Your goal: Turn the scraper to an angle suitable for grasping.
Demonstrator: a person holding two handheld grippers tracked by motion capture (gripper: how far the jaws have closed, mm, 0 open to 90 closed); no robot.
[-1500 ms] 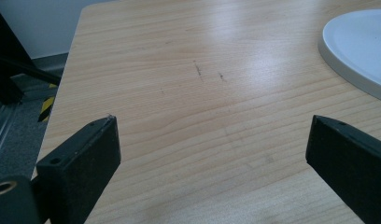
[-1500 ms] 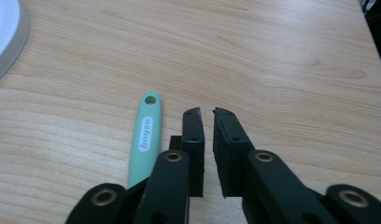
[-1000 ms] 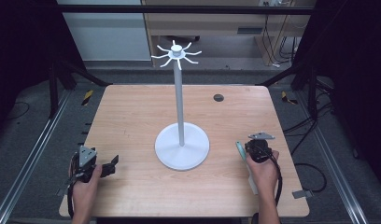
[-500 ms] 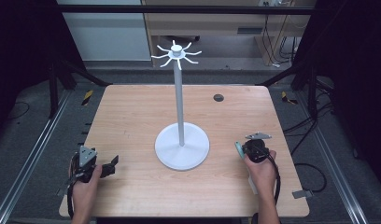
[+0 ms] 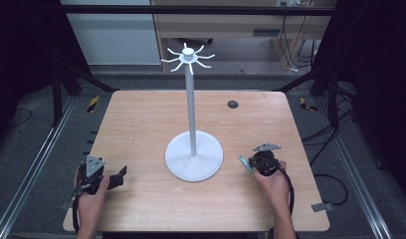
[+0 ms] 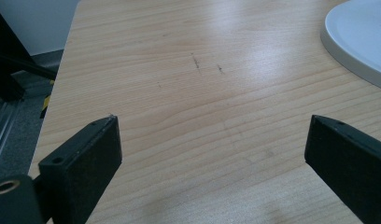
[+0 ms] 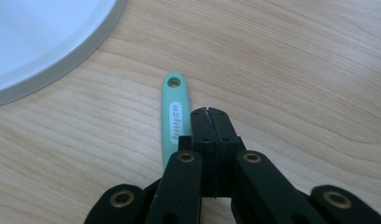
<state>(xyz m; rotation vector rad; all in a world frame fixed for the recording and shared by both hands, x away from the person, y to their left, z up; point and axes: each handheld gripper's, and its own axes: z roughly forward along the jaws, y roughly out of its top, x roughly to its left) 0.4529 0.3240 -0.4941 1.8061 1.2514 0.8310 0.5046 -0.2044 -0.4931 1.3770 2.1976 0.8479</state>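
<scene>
A white stand with a round base [image 5: 193, 157], a thin pole [image 5: 191, 99] and a ring of hooks [image 5: 188, 55] on top rises from the middle of the wooden table [image 5: 141, 124]. My left gripper [image 5: 120, 175] rests near the front left corner, its jaws wide apart over bare wood [image 6: 212, 149]; the base's rim [image 6: 361, 37] shows at its far right. My right gripper [image 5: 264, 160] sits right of the base with jaws pressed together [image 7: 208, 112]. A mint-green handle [image 7: 174, 116] with a hanging hole lies beside and under them, also seen as the handle [image 5: 245, 163] poking left.
A small dark round cap [image 5: 233, 104] sits in the tabletop at the back right. The stand's base rim [image 7: 39, 37] is close to the right gripper's left. Black frame bars and cables surround the table; open wood lies left of the base.
The right hand and its gripper have shifted a little left and toward the front edge, and the green handle's tip moved with them. The left gripper has stayed put.
</scene>
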